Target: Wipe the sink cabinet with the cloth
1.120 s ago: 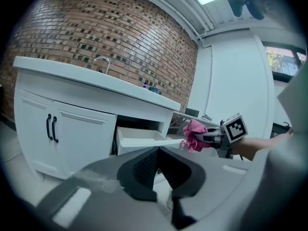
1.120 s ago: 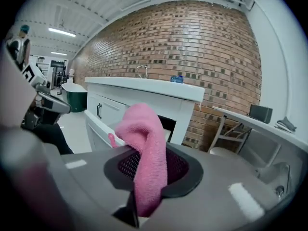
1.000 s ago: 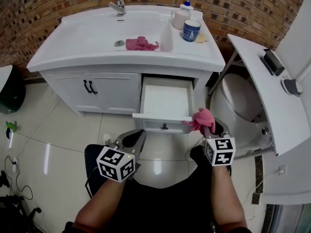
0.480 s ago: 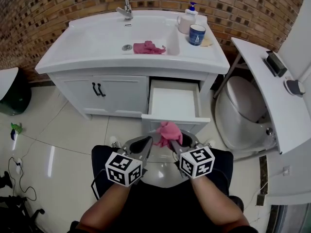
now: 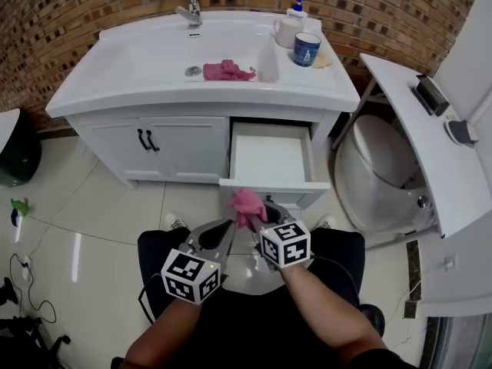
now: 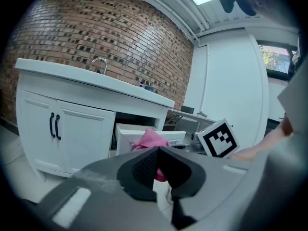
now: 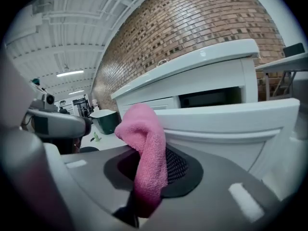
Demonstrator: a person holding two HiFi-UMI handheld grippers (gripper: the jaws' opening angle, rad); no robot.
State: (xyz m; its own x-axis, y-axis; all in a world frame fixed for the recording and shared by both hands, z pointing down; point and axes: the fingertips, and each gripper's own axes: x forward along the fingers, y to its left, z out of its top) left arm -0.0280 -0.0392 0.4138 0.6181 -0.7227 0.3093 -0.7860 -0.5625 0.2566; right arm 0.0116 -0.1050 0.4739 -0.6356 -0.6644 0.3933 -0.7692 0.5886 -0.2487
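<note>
The white sink cabinet (image 5: 184, 141) stands ahead, its right drawer (image 5: 269, 160) pulled open. My right gripper (image 5: 254, 215) is shut on a pink cloth (image 5: 246, 202), held low just before the drawer front. In the right gripper view the cloth (image 7: 144, 143) hangs bunched between the pads of that gripper (image 7: 151, 162). My left gripper (image 5: 223, 227) sits close beside it on the left, its tips together with nothing in them. In the left gripper view the left gripper (image 6: 158, 150) points at the cloth (image 6: 151, 139) and drawer (image 6: 144, 134).
A second pink cloth (image 5: 225, 70) lies in the basin near the drain. A faucet (image 5: 184, 2), soap bottle (image 5: 295, 8) and two mugs (image 5: 305, 48) stand on the counter. A toilet (image 5: 377, 167) is at the right, a dark bin (image 5: 11, 156) at the left.
My right gripper carried the pink cloth leftward from the drawer's right corner to its left front, ending beside the left gripper. The left gripper barely moved.
</note>
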